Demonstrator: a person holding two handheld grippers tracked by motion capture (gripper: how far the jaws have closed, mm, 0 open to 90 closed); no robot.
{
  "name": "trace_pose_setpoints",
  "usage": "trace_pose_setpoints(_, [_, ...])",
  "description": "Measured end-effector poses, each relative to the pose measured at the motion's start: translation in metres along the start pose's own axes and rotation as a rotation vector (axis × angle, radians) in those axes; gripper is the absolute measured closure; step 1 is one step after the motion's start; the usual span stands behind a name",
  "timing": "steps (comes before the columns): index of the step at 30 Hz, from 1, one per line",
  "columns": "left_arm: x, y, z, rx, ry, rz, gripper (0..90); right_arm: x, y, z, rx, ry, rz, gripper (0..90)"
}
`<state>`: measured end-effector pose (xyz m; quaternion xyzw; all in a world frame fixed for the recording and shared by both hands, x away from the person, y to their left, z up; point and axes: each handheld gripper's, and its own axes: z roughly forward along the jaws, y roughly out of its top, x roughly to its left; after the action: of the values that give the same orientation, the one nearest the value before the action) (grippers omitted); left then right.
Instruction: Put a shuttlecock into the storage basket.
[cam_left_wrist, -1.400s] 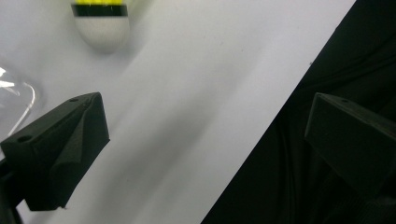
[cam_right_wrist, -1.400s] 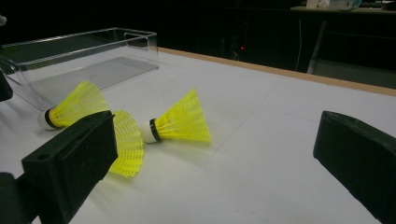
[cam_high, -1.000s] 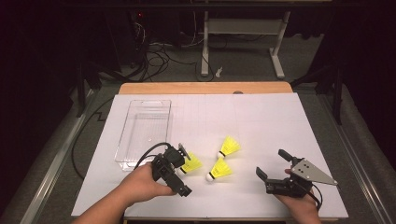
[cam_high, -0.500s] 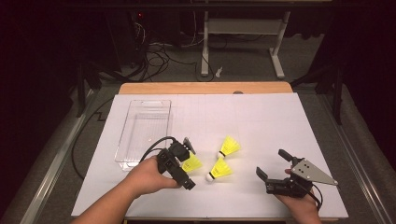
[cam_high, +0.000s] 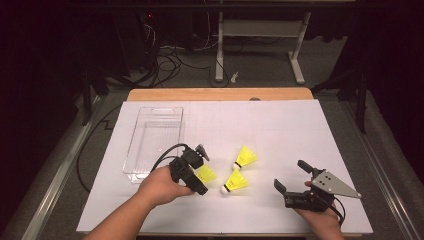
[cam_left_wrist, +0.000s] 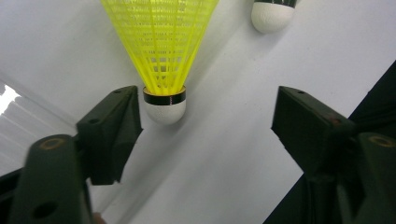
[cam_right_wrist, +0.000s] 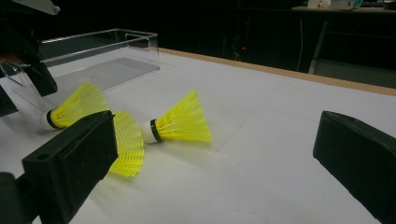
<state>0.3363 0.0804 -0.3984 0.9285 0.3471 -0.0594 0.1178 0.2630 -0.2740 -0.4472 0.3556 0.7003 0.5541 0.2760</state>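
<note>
- Left gripper: jaws have just been closing, half-parted around the cork of a yellow shuttlecock; one jaw is beside it, no grip.
- Left hand: angled toward the clear plastic tray.
- Right gripper: jaws wide apart, empty, resting low on the white table.
</note>
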Motion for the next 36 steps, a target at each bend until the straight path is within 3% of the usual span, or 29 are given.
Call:
trace_pose_setpoints(5, [0.001, 0.000, 0.005, 0.015, 0.051, 0.010, 30.2, 0.000, 0.000, -0.001, -0.001, 0.000, 0.001, 0.5])
trace_pose_setpoints(9, [0.002, 0.002, 0.007, 0.021, 0.048, -0.001, 31.3, -0.001, 0.000, -0.001, -0.001, -0.002, 0.006, 0.6])
trace_pose_setpoints(12, [0.005, 0.003, 0.009, 0.033, 0.044, 0.004, 38.3, 0.000, 0.000, -0.001, -0.002, -0.002, 0.002, 0.5])
trace_pose_setpoints(22, [0.008, 0.005, 0.015, 0.045, 0.065, -0.008, 45.0, 0.000, 0.000, -0.001, -0.003, -0.001, 0.002, 0.6])
trace_pose_setpoints(24, [0.009, 0.005, 0.015, 0.043, 0.062, -0.016, 50.8, 0.000, 0.000, -0.001, -0.004, -0.001, 0.004, 0.5])
trace_pose_setpoints(36, [0.007, 0.001, 0.027, 0.048, 0.063, -0.021, 51.3, 0.000, 0.000, 0.000, -0.006, 0.004, 0.006, 0.6])
